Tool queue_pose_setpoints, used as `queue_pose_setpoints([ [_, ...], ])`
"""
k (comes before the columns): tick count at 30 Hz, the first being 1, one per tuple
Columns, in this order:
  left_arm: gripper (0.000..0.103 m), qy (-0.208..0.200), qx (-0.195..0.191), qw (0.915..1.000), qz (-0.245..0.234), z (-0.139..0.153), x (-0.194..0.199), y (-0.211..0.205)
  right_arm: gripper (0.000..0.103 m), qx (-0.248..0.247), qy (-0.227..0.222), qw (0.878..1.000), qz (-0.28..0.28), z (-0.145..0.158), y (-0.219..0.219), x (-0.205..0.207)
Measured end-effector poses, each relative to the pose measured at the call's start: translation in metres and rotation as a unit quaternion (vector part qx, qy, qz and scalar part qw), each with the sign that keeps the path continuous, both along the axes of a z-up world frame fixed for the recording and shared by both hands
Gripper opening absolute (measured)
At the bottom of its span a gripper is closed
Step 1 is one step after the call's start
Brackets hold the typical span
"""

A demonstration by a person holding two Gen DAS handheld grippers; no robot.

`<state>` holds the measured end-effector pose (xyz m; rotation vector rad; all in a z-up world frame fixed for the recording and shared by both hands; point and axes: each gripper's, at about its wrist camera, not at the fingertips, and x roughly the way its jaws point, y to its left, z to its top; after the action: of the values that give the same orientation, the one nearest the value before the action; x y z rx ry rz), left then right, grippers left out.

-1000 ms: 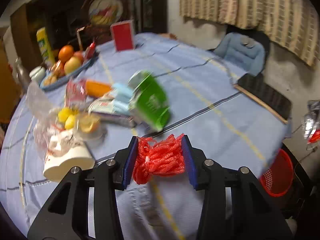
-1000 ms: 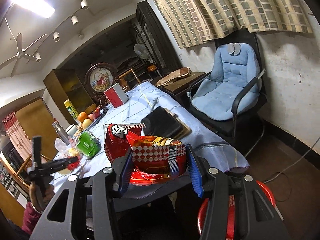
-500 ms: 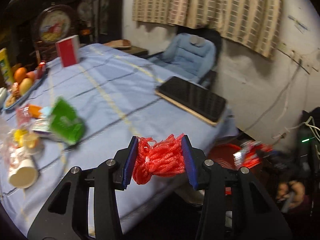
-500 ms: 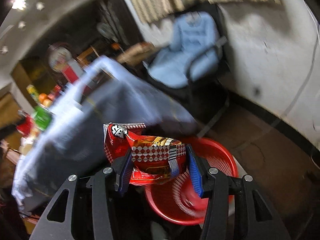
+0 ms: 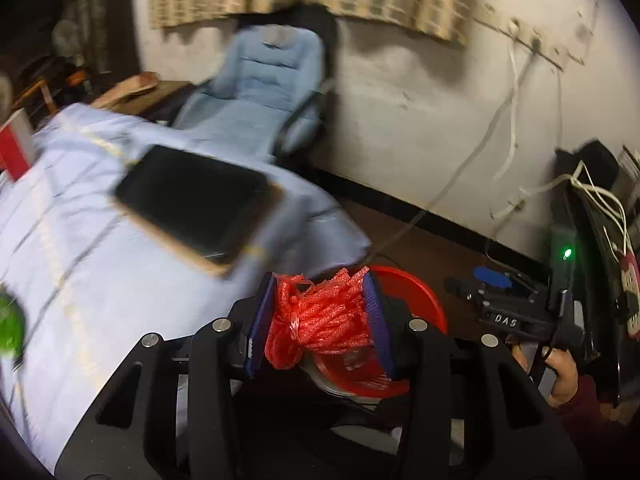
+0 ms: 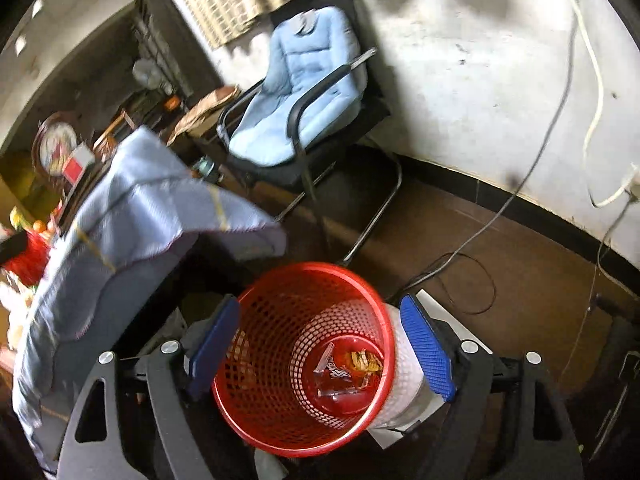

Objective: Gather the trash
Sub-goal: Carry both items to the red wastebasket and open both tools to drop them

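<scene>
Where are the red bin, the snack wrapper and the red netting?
red bin [image 6: 276, 280], right wrist view, far rim.
snack wrapper [image 6: 344, 372], right wrist view, middle, at bin bottom.
red netting [image 5: 320, 316], left wrist view, middle of bundle.

My right gripper has just opened its jaws wide; nothing sits between the pads now. The snack wrapper it clamped a second ago now lies at the bottom of the red mesh wastebasket, directly below the gripper. My left gripper has swung away from the cluttered side of the table to its edge, and the wastebasket rim now shows just beyond the red foam netting it carries.
</scene>
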<state>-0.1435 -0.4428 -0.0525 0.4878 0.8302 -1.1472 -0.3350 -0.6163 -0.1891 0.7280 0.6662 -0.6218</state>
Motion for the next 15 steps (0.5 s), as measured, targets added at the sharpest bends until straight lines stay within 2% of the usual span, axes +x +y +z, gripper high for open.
queue_pose_setpoints([
  [4, 0.049, 0.02, 0.03, 0.9989, -0.031, -0.025, -0.013, -0.04, 0.081, 0.01, -0.01, 1.0, -0.028, -0.005, -0.017, -0.02],
  [6, 0.058, 0.017, 0.047, 0.9979, -0.04, -0.033, -0.02, -0.054, 0.081, 0.017, -0.016, 0.999, -0.039, -0.007, -0.022, -0.03],
  [7, 0.066, 0.013, 0.052, 0.9977, -0.041, -0.037, -0.023, -0.059, 0.081, 0.019, -0.019, 0.999, -0.041, -0.01, -0.025, -0.033],
  [8, 0.074, 0.007, 0.055, 0.9976, -0.041, -0.038, -0.025, -0.063, 0.081, 0.021, -0.021, 0.999, -0.042, -0.011, -0.026, -0.035],
  [11, 0.087, -0.016, 0.049, 0.9979, -0.038, -0.034, -0.03, -0.064, 0.081, 0.021, -0.026, 0.999, -0.041, -0.012, -0.029, -0.036],
  [15, 0.092, -0.033, 0.041, 0.9981, -0.031, -0.027, -0.032, -0.059, 0.081, 0.018, -0.032, 0.999, -0.033, -0.008, -0.023, -0.032],
])
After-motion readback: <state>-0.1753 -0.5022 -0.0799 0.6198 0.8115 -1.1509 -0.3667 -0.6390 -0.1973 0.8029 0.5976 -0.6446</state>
